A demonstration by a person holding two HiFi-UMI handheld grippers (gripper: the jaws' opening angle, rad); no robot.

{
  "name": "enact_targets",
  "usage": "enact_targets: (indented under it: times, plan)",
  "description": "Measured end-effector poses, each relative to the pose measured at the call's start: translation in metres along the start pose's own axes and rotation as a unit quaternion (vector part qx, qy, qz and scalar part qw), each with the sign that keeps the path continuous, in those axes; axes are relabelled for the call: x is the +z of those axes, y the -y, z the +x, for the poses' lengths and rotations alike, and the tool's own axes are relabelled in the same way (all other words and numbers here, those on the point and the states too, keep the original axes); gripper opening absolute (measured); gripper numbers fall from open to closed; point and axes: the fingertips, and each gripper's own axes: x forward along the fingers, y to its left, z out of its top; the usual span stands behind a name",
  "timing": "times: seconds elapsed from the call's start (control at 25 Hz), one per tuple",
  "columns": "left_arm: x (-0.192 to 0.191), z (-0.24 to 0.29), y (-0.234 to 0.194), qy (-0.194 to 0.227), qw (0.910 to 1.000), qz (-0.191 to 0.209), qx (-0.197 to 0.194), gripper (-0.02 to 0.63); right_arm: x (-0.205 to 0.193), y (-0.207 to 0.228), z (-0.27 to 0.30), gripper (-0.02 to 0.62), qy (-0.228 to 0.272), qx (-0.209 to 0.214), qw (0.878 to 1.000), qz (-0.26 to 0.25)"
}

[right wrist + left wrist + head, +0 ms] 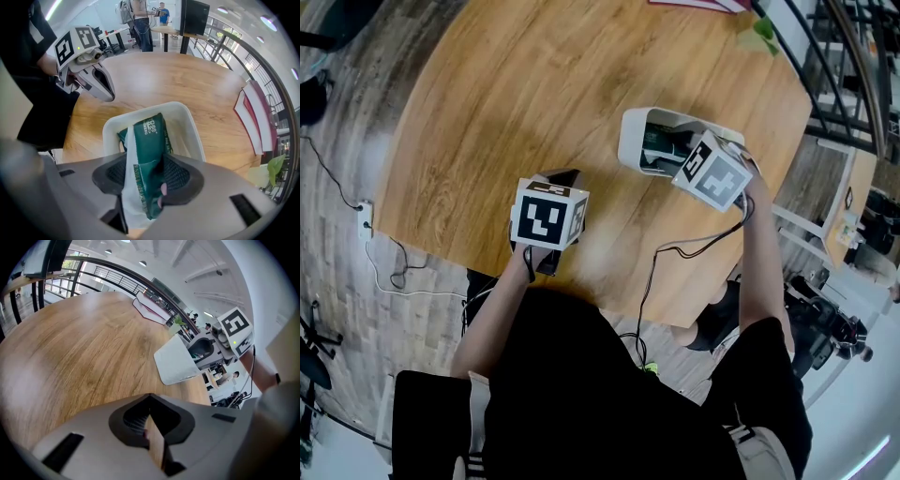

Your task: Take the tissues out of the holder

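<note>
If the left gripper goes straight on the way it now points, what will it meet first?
Most likely the bare wooden table top, since it points down at the wood. The white holder lies to the right of that line, though depth is hard to judge.

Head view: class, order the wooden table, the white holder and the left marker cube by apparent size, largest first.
1. Wooden table, by far.
2 and 3. White holder and left marker cube look about alike. The cube is nearer the camera, so I leave them unranked.
</note>
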Motion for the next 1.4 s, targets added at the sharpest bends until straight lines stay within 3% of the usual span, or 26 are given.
enact_targets:
  times: [1.4]
  plan:
    - [0.002,-0.023,0.005,0.015,0.9994,0.029,-0.011,0.011,-0.003,-0.007,-0.083,0.187,0.022,-0.094,0.995,0.034]
